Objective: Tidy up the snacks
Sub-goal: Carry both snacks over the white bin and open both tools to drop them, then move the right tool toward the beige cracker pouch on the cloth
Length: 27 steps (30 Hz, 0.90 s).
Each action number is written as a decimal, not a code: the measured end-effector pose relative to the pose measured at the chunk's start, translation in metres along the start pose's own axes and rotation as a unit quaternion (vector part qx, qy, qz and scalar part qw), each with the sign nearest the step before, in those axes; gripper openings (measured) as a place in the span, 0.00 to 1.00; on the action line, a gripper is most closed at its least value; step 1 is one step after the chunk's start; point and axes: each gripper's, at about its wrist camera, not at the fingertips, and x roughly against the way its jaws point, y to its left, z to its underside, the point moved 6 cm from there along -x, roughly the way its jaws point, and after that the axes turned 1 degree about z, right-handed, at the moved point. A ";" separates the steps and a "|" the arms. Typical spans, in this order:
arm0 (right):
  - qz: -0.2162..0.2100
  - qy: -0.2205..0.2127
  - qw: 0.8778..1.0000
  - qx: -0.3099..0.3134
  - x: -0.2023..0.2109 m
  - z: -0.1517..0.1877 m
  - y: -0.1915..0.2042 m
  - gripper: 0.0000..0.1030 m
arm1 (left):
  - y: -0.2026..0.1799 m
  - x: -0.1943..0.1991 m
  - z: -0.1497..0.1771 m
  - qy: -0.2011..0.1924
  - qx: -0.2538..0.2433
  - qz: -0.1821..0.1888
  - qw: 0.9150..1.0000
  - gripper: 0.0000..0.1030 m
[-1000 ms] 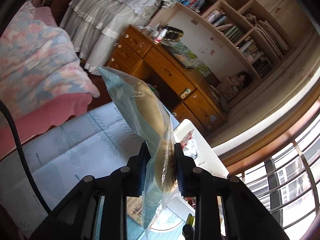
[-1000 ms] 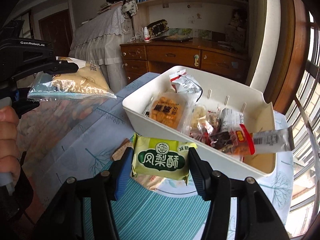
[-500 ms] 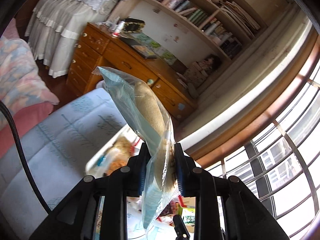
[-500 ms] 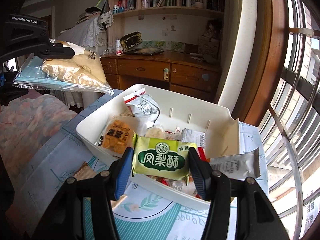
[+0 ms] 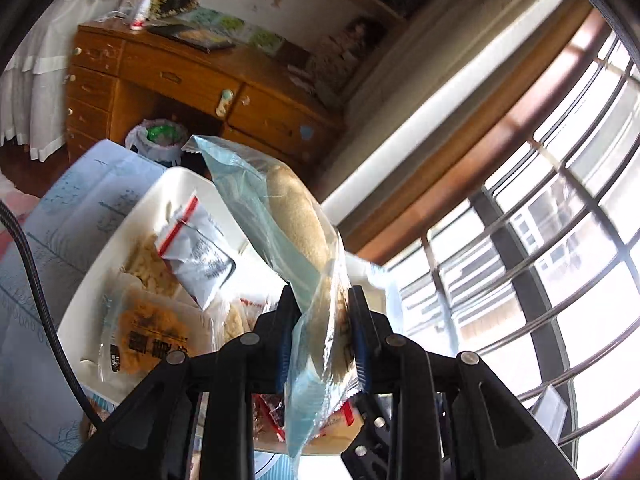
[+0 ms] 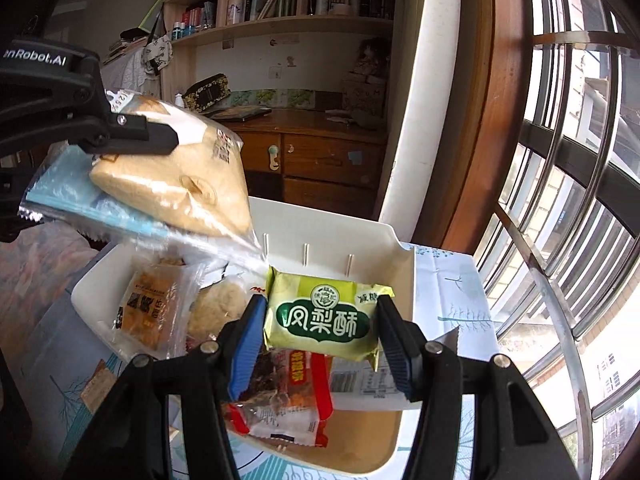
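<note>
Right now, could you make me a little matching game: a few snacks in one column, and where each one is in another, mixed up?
Things:
1. bread bag
2. green pastry pack
3. orange cracker pack
4. red-edged snack pack

Places:
A. lying in the white bin, left side
B. clamped in the right gripper
C. lying in the bin under the green pack
D. clamped in the left gripper, above the bin

Pairs: 1-D, 2-B, 3-A, 4-C

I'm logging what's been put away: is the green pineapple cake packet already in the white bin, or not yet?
Not yet. The green packet is clamped between the right tongs, held above the white bin.
</note>
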 end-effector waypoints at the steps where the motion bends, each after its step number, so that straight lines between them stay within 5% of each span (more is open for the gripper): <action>1: 0.006 0.001 1.000 -0.002 -0.001 -0.001 -0.003 0.54 | -0.001 -0.004 0.001 0.007 -0.003 -0.003 1.000 0.24; 7: 0.015 0.018 1.000 -0.017 -0.007 0.003 -0.007 0.56 | -0.001 -0.011 0.001 0.022 -0.009 -0.019 1.000 0.30; 10: 0.015 0.017 1.000 -0.021 -0.006 0.002 -0.005 0.69 | 0.005 -0.009 0.001 0.028 -0.002 -0.026 0.999 0.35; 17: 0.000 0.008 1.000 -0.022 0.006 0.001 0.003 0.70 | 0.021 0.024 0.000 -0.009 -0.011 -0.046 0.999 0.67; 27: -0.012 0.006 0.999 -0.033 0.031 0.004 0.016 0.70 | 0.050 0.066 0.019 -0.016 -0.006 -0.064 0.998 0.73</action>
